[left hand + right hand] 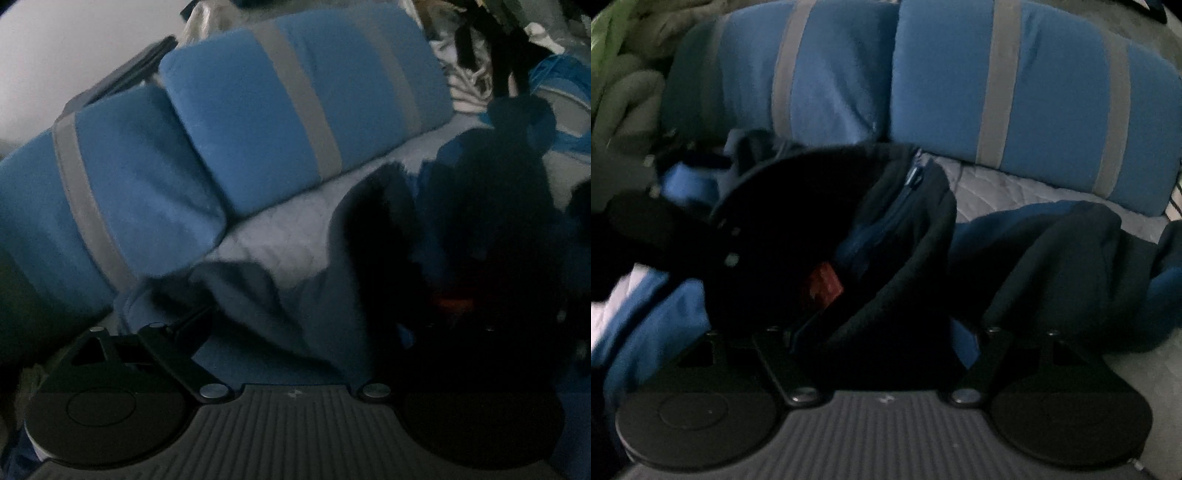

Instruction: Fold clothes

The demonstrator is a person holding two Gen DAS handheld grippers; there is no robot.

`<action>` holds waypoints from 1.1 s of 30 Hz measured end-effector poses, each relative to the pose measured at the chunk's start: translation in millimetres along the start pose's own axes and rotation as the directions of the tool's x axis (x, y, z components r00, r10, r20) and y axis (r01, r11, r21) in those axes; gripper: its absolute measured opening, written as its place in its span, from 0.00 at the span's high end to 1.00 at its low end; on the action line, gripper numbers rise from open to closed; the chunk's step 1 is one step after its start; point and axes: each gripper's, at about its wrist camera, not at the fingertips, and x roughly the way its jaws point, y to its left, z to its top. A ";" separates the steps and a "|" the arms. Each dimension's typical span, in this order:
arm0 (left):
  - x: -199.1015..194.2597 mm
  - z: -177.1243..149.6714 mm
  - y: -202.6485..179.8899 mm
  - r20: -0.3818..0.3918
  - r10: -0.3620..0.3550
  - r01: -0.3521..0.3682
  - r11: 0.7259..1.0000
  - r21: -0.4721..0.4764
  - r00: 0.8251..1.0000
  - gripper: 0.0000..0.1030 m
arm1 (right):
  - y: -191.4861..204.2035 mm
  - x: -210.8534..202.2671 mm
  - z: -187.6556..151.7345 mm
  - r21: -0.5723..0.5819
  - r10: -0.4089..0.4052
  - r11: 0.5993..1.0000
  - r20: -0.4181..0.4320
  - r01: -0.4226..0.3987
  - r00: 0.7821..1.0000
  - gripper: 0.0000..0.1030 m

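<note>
Dark navy jacket (886, 240) with blue lining lies bunched on the quilted bed cover (1008, 192), in front of two blue pillows (1034, 92). Right gripper (882, 332): collar fabric fills the gap between its fingers, probably pinched for a lift; dim view, grip unconfirmed. Left gripper (295, 325): lining draped over it, finger state cannot be told. Garment is crumpled, not folded.

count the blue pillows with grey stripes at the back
2. One pillow lies at the back left, the other pillow at the back right, touching side by side. More may be hidden beyond the frame.
</note>
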 end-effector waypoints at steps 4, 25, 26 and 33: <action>6.5 10.1 -7.1 0.025 0.010 -0.011 1.000 0.007 1.000 0.08 | 1.1 -1.2 -8.4 -0.051 -0.015 0.999 -0.004 0.015 1.000 0.25; -22.9 33.0 31.8 0.136 0.226 -0.209 0.970 -0.127 0.965 0.82 | -28.2 -29.8 49.3 -0.138 -0.138 0.973 0.298 0.185 0.944 0.81; -22.6 38.8 32.4 0.157 0.251 -0.232 0.964 -0.131 0.955 0.82 | -30.5 -29.7 57.9 -0.128 -0.141 0.974 0.317 0.189 0.938 0.81; 9.2 88.0 52.7 0.205 0.351 -0.319 0.932 -0.172 0.914 0.84 | -57.6 5.3 133.5 -0.071 -0.166 0.977 0.351 0.203 0.922 0.87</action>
